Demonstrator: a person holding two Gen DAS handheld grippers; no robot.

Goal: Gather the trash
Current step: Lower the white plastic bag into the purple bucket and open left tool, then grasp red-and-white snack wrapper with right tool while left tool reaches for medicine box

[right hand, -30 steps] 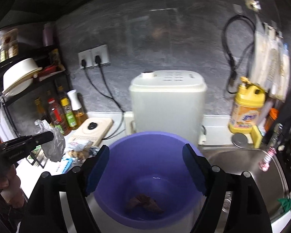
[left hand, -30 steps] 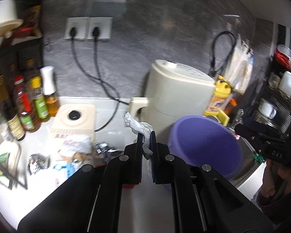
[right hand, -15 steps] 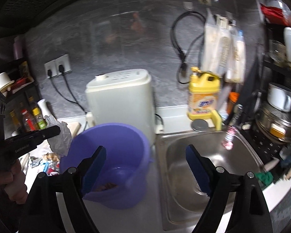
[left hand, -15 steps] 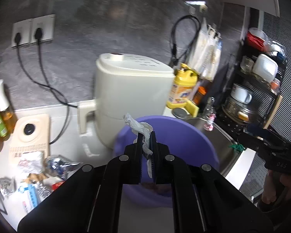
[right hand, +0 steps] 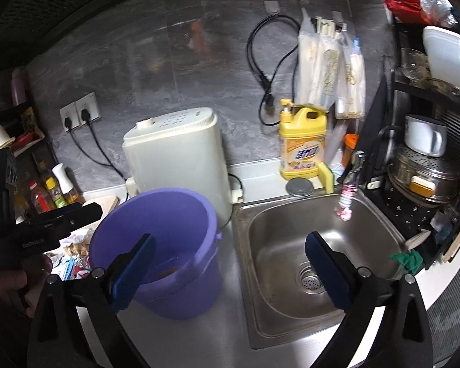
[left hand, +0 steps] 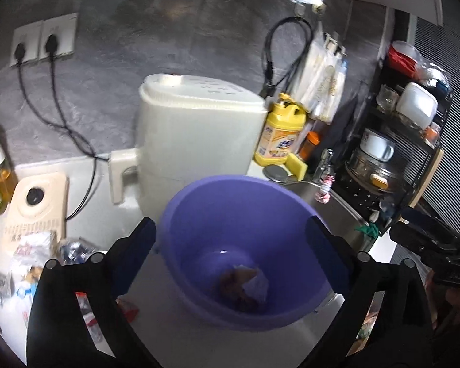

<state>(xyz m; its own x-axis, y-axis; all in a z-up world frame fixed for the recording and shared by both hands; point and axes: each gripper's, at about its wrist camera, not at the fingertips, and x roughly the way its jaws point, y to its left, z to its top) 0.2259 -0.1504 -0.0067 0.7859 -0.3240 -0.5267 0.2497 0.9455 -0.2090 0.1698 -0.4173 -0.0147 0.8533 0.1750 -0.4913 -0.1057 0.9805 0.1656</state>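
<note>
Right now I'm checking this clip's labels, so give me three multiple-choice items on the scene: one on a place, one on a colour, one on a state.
1. Where does the bucket stand?
A. on the counter left of the sink
B. inside the sink
C. on the dish rack

2. What colour is the detergent bottle?
A. green
B. yellow
C. red

3. How does the left gripper stand?
A. shut on a plastic wrapper
B. shut on the bucket rim
C. open, nothing between the fingers

Answers:
1 A: the right wrist view shows the bucket on the counter beside the basin.
2 B: its body and pump cap are yellow.
3 C: its jaws have just been opening and stand wide apart above the bucket, with crumpled trash lying on the bucket's bottom.
</note>
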